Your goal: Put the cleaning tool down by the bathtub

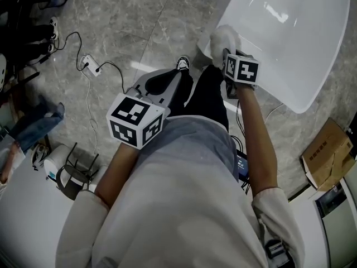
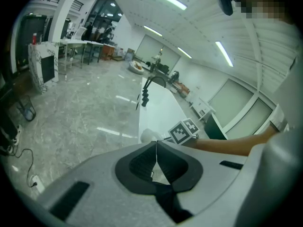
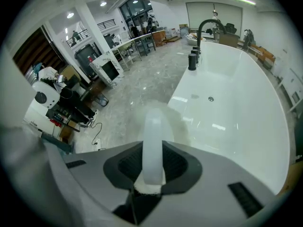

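Right claw (image 3: 152,167) grips the white cleaning tool (image 3: 154,131) by its handle, at one o'clock beside the bathtub (image 3: 236,108); best lowered fully onto the floor (image 1: 128,15) before releasing; left claw (image 2: 155,161) closed, empty.

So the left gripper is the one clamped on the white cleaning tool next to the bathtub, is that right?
No, it is the right gripper that is clamped on the white cleaning tool next to the bathtub, as the right gripper view shows. The left gripper is shut with nothing between its jaws.
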